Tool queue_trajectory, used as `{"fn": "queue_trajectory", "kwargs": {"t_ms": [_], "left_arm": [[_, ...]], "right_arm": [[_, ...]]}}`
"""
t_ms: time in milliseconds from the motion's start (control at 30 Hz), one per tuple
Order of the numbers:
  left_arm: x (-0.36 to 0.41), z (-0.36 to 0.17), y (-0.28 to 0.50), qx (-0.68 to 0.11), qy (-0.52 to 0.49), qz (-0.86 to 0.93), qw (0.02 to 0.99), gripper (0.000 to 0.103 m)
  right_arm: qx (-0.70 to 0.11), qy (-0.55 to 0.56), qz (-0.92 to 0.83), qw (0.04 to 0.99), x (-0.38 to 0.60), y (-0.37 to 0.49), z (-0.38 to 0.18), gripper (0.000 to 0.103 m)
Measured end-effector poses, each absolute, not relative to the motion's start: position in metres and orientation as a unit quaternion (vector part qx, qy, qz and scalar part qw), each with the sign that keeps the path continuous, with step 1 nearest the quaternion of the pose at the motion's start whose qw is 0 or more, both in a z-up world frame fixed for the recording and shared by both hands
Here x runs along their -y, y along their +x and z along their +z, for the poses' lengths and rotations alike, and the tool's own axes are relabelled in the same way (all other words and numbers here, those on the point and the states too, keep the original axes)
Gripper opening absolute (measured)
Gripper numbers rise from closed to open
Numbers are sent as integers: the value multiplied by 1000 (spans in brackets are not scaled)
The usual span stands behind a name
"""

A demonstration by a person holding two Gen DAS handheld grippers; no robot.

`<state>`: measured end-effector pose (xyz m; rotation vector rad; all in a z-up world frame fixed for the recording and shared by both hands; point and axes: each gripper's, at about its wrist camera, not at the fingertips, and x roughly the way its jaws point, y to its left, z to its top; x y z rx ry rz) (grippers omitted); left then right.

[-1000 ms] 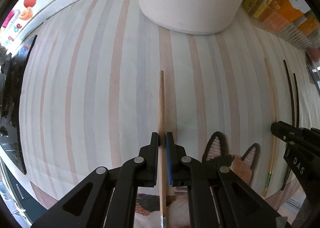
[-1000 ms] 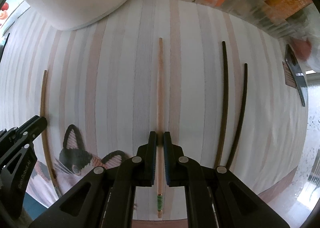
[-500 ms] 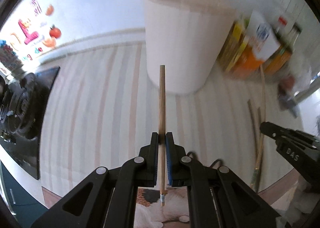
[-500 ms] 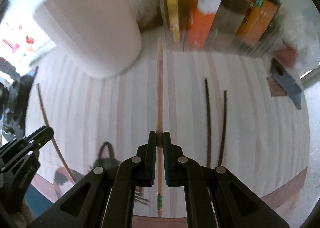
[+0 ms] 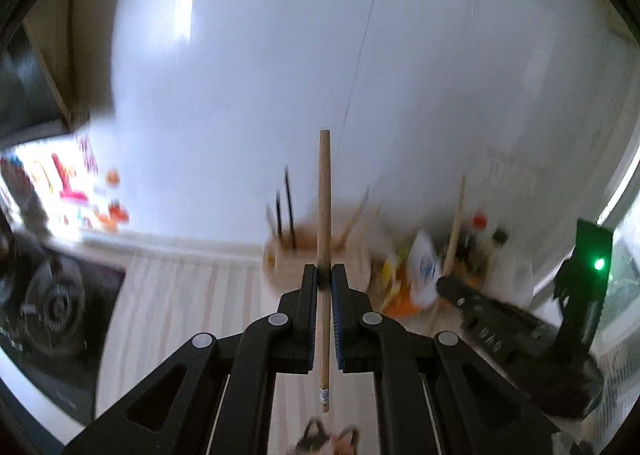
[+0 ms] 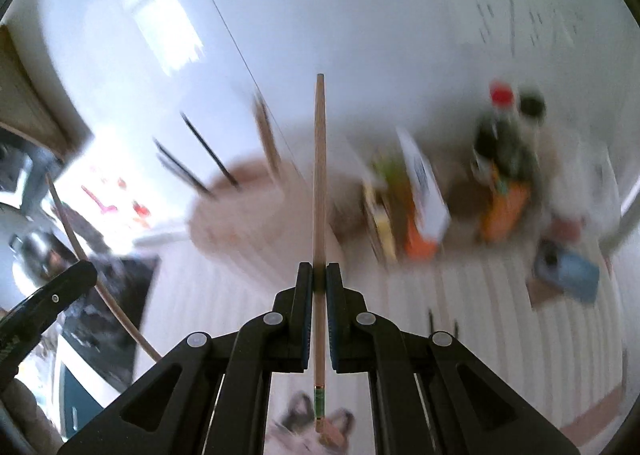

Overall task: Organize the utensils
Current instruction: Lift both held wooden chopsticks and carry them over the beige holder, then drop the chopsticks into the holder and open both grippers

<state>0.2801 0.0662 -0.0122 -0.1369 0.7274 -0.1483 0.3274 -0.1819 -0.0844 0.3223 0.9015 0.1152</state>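
The left gripper (image 5: 324, 275) is clamped on a wooden chopstick (image 5: 324, 207) standing upright at frame centre. The right gripper (image 6: 319, 275) likewise pinches a second chopstick (image 6: 319, 175). Behind both, blurred, sits what looks like a holder (image 6: 248, 211) with sticks.

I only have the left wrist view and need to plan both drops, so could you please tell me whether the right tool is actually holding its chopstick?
Observer: Yes, the right tool is shut on a wooden chopstick, which stands nearly upright.
Operator: Does that one carry any marking?
Observer: A green band sits near its lower end, below the tool's pads.
Operator: Is anything lying on the mat?
Observer: Two dark chopsticks lie on the striped mat, right of the tool.
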Motion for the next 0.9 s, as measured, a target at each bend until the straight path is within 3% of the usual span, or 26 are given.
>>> {"fn": "queue_trajectory", "kwargs": {"t_ms": [133, 300, 567, 900], "left_arm": [[-64, 19, 315, -322, -62, -57, 943, 4], [-72, 18, 368, -320, -70, -33, 944, 4], [-81, -11, 429, -328, -83, -9, 941, 4], [-82, -51, 452, -344, -87, -11, 935, 5]], "right_arm": [[-378, 167, 74, 908, 177, 359, -45, 7], [-330, 177, 80, 924, 167, 402, -29, 7], [-288, 165, 75, 940, 150, 467, -49, 7], [-267, 146, 83, 949, 132, 497, -83, 7]]}}
